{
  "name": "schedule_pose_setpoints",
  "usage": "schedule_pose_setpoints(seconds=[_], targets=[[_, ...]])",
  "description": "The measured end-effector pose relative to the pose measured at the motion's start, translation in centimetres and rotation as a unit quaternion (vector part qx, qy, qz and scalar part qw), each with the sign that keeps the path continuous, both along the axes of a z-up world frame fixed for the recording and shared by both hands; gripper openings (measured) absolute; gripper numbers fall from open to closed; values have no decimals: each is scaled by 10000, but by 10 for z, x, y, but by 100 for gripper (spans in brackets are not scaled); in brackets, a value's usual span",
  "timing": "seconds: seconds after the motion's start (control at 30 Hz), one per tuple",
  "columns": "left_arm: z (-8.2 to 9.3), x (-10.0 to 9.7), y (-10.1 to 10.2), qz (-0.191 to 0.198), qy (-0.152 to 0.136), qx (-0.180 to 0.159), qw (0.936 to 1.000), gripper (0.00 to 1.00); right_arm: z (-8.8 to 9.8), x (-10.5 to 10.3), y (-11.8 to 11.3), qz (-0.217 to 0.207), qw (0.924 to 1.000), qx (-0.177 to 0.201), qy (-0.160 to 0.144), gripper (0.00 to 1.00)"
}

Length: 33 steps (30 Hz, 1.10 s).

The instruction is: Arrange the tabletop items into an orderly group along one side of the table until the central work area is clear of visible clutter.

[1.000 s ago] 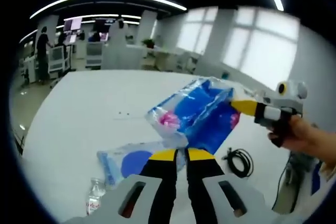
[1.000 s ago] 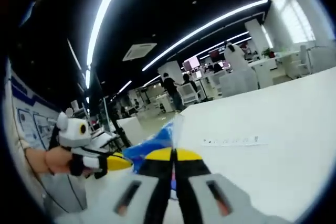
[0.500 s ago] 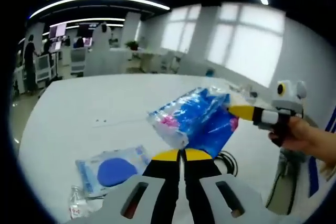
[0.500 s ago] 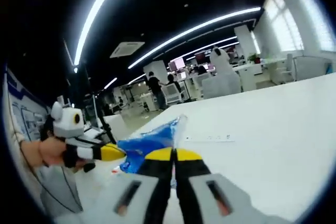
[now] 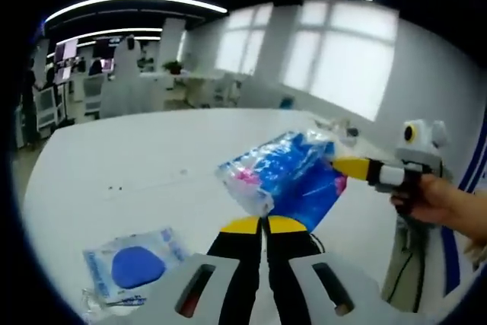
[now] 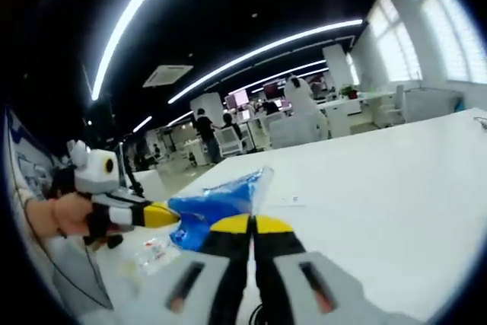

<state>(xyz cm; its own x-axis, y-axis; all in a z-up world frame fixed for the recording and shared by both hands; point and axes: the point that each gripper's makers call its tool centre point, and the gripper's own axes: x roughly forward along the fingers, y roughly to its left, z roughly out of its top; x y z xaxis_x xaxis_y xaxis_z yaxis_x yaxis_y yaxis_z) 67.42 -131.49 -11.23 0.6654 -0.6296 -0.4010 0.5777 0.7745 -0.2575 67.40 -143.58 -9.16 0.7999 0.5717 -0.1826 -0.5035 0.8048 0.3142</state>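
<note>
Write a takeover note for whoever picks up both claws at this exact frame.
Left claw: shut on the blue plastic bag, held above the white table.
Right claw: shut on the same bag at its other end.
Flat packet with blue disc: lies on the table, at the lower left of the left gripper view.
Done: bag lifted.
Left: place the bag and packet along one side, probably together.

I am in a large open-plan office or lab hall. Long light strips [image 6: 259,47] run across a dark ceiling, tall windows [image 5: 335,66] line one wall, and beyond my white bench [image 5: 137,157] stand desks with monitors [image 6: 236,98] and people [image 6: 205,131] at them.
</note>
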Motion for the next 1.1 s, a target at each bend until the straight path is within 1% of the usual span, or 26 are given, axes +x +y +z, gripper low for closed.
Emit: schedule_pose_setpoints(seconds=[0.07,0.17,0.3,0.37,0.47,0.53,0.67,0.73,0.83,0.9,0.93,1.0,1.1], targets=[[-2,3,-8,-65,-30,60,10000,0,-4,3,-8,-91,9999,-50,27,0],[-6,9,-16,-86,-23,89,9999,0,-9,7,-17,-173,9998,-27,64,0],[-18,19,-29,-108,12,198,9997,0,-22,15,-28,-288,9994,-45,165,0],[-28,24,-35,-144,68,284,9995,0,-33,20,-35,-375,9988,-32,302,0],[-43,32,-41,-180,126,418,9989,0,-45,26,-41,-416,9984,-86,382,0],[-50,37,-44,-162,155,428,9988,0,-55,31,-44,-437,9979,-101,461,0],[-65,49,-47,-152,222,494,9984,0,-74,42,-48,-458,9972,-96,586,0],[-77,56,-48,-160,274,581,9978,0,-85,49,-49,-468,9966,-62,676,0],[-95,67,-49,-124,376,663,9970,0,-107,60,-50,-456,9954,-145,833,0],[-104,70,-50,-148,397,753,9963,0,-118,65,-51,-472,9945,-130,921,0],[-112,73,-51,-165,423,805,9957,0,-123,66,-52,-481,9940,-107,976,0],[-123,76,-51,-180,504,817,9952,0,-132,69,-53,-516,9933,-83,1031,0],[-134,80,-53,-214,551,866,9945,0,-146,72,-53,-538,9919,-95,1142,0]])
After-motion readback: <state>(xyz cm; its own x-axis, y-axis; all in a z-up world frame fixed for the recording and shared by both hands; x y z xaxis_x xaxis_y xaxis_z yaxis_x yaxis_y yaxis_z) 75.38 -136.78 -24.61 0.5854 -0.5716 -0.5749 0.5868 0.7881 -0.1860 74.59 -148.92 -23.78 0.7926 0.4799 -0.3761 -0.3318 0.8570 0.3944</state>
